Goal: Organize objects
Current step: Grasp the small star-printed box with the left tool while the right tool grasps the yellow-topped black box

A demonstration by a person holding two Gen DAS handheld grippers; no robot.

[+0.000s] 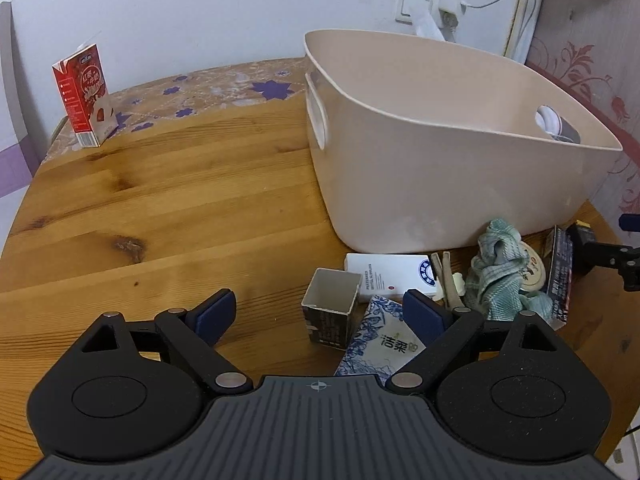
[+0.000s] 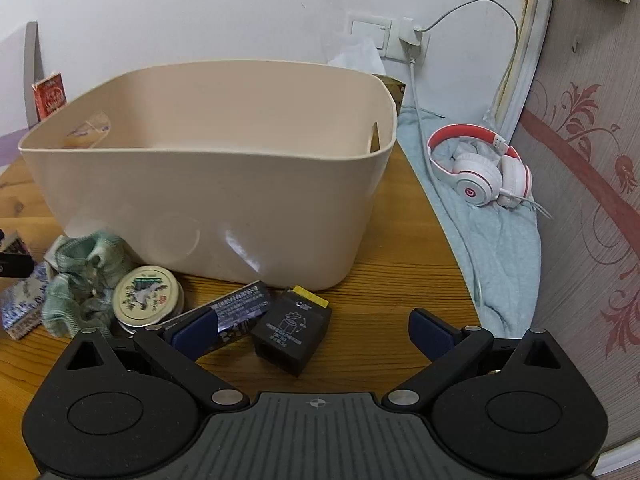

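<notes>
A beige plastic bin stands on the wooden table; it also shows in the right wrist view. In front of it lies a pile: a small open carton, a white box, a blue-patterned tissue pack, a green cloth, a round tin, a dark long box and a black cube box. My left gripper is open around the open carton. My right gripper is open with the black cube box between its fingers.
A red milk carton stands at the table's far left on a flowered mat. White and red headphones lie on a blue-grey blanket right of the table. A wall socket with a cable is behind the bin.
</notes>
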